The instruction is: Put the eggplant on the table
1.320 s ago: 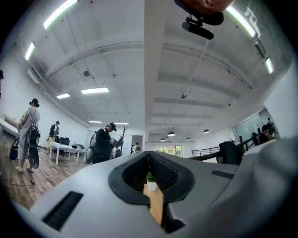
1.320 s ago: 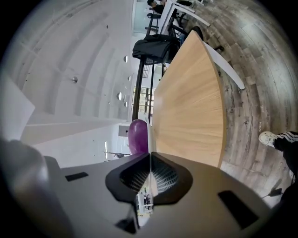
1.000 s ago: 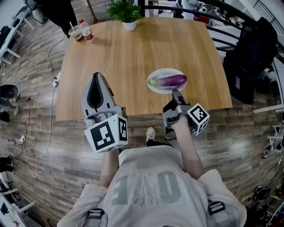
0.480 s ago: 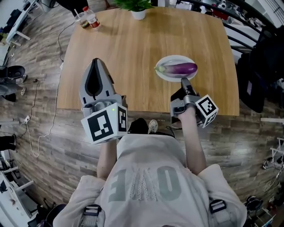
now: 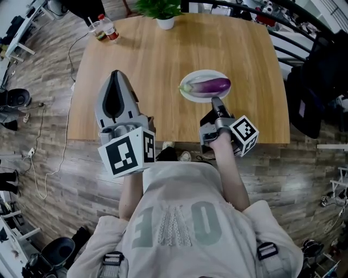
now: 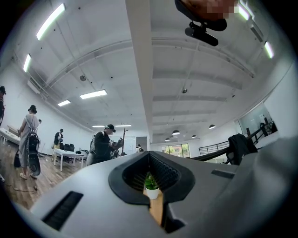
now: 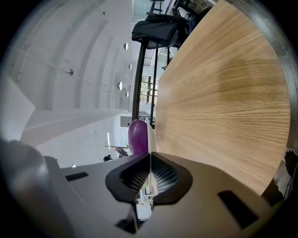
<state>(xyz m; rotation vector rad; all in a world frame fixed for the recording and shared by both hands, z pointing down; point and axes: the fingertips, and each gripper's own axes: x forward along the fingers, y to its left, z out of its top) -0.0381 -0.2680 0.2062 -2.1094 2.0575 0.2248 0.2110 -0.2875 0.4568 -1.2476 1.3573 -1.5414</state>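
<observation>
A purple eggplant (image 5: 206, 85) lies on a white plate (image 5: 187, 93) on the wooden table (image 5: 147, 59), toward its near right. My right gripper (image 5: 214, 99) is shut and empty, its tip just short of the plate's near rim. It is rolled on its side, so in the right gripper view the eggplant (image 7: 138, 136) and the plate's edge (image 7: 151, 132) stand upright ahead of my right gripper (image 7: 150, 156). My left gripper (image 5: 115, 73) hovers over the table's near left, shut with nothing held. In its own view my left gripper (image 6: 149, 156) looks level across the table.
A potted plant (image 5: 163, 11) stands at the table's far edge, also seen as the plant (image 6: 151, 183) through the left jaws. A bottle and a cup (image 5: 105, 30) sit at the far left corner. Dark bags (image 5: 318, 76) and railings lie to the right. Several people stand far left.
The head view has shifted a little. My right gripper keeps its place just short of the plate's near rim. The left gripper holds still, and both stay shut.
</observation>
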